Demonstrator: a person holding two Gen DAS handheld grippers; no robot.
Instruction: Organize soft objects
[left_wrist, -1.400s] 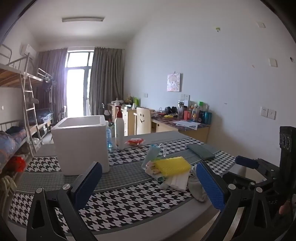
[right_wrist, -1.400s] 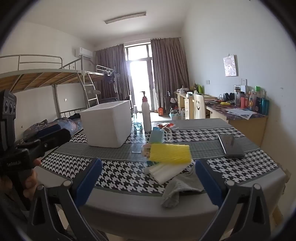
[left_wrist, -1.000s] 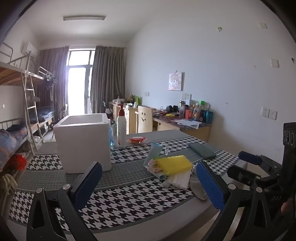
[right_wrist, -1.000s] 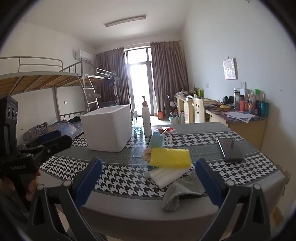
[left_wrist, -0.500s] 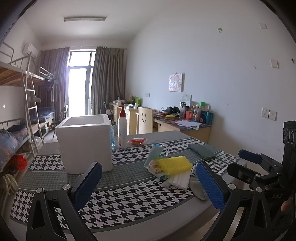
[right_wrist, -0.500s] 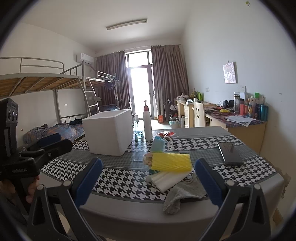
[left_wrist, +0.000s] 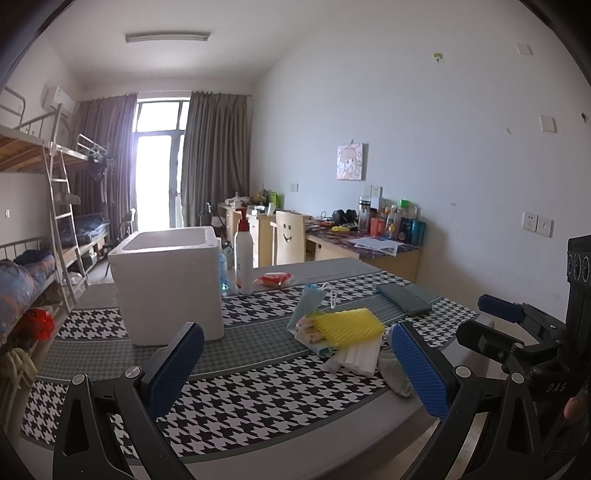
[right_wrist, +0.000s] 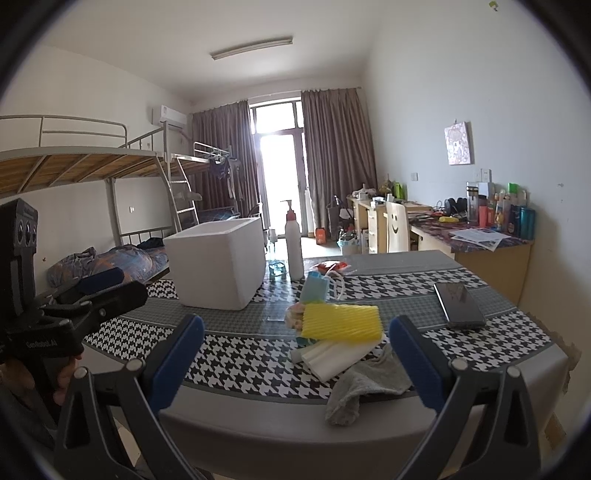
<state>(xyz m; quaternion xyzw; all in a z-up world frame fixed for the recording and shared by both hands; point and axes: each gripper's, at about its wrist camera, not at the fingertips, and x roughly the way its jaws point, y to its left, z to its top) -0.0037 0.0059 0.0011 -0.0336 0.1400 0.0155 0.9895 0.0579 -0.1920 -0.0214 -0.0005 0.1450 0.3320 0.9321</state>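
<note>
I'm holding my left gripper (left_wrist: 295, 369) & right gripper (right_wrist: 295, 365) short of the desk (right_wrist: 258, 432), both w/ fingers spread wide, gripping nothing. Soft pile is sitting at 12 o'clock from the right one: yellow sponge (right_wrist: 341, 321) lying atop white foam strip (right_wrist: 332, 356), grey cloth (right_wrist: 364, 387) drooping over desk edge. White foam box (right_wrist: 218, 267) is standing at 11 o'clock.

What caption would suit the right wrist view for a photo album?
Open right gripper facing a ribbed yellow sponge, crumpled grey cloth and white foam box on a houndstooth-patterned table.
</note>
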